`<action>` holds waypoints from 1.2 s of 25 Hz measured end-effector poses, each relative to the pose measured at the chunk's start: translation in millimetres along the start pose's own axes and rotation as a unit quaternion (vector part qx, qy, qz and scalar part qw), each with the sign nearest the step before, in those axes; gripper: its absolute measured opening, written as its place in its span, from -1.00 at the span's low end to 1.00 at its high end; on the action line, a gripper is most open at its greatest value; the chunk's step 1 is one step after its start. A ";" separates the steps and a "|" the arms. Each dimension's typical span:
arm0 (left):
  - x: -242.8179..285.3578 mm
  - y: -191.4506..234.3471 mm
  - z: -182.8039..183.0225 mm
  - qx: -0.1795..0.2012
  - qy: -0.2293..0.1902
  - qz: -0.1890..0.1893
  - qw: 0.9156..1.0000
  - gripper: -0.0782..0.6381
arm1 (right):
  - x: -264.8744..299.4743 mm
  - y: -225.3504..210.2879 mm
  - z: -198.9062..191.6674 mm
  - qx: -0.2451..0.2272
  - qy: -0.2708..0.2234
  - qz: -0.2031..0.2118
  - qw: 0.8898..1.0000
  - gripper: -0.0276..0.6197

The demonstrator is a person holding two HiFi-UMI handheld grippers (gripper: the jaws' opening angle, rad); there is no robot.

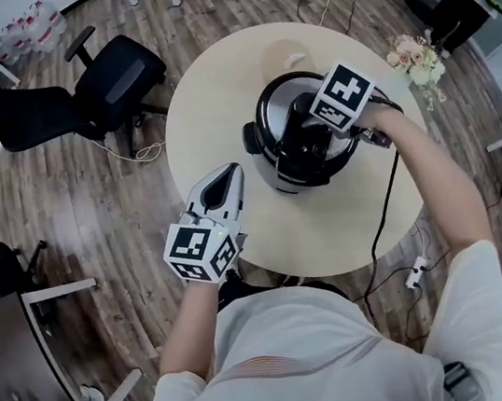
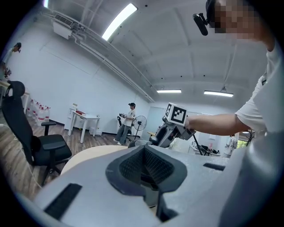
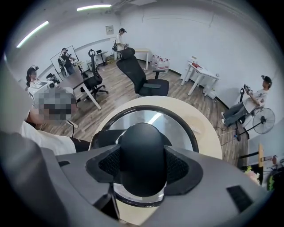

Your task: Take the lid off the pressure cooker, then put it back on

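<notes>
- The pressure cooker (image 1: 267, 112) is seen on the far half of a round table (image 1: 206, 98), well in from the rim on every side.
- Its lid (image 3: 175, 122), silvery with a black rim, is seen from above in the right gripper view. Whether it is fully seated on the pot cannot be told.
- The right gripper (image 1: 310, 143) is pointed steeply down over the cooker. Its jaws are clamped on the lid's black knob (image 3: 142, 155), one pad on each side.
- The left gripper (image 1: 222, 180) is held about level over the near-left edge of the table, apart from the cooker. Its jaws are pressed together with nothing between them.
- A black cable (image 1: 383, 221) is run from the cooker's right side across the table top and over the near edge, beneath the right forearm. It is led down to a power strip (image 1: 418, 272) on the floor.
- A bunch of flowers (image 1: 416, 60) is placed at the table's right edge, near the cooker but not touching it.
- Bare table top is left in front of the cooker and to its left.
- A black office chair (image 1: 88, 93) stands just beyond the table's left edge, and a dark desk (image 1: 17, 364) is set further to the near left.
- Water bottles (image 1: 33, 26) are stacked by the far wall.
- A standing person (image 2: 128, 122) and a fan (image 2: 140, 122) are seen far across the room, well apart from the table.
</notes>
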State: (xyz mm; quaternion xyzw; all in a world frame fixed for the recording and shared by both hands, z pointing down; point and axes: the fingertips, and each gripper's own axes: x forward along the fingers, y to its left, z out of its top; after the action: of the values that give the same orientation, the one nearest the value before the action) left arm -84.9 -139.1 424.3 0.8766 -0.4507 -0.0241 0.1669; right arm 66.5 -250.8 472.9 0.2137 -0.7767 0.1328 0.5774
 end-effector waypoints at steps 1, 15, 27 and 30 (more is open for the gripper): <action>-0.2 1.1 -0.1 -0.001 0.001 -0.001 1.000 -0.76 | 3.1 0.3 -0.2 0.000 0.005 0.002 1.000 -0.05; 8.7 8.0 -3.3 -0.011 0.008 -0.014 1.000 -0.76 | 29.1 -1.5 -10.8 0.011 0.030 0.009 0.999 -0.04; 15.3 20.2 -21.4 -0.023 0.028 -0.005 0.999 -0.76 | 39.3 -6.5 -14.2 0.024 0.030 0.037 0.999 -0.04; 23.4 24.1 -33.5 -0.029 0.045 -0.012 0.999 -0.76 | 38.8 -5.5 -13.5 0.027 0.029 0.039 0.998 -0.04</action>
State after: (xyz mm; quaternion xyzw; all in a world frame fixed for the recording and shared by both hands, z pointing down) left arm -83.4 -161.6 466.0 0.8769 -0.4315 0.0003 0.2120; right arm 71.1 -256.4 513.7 0.1946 -0.7638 0.1819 0.5879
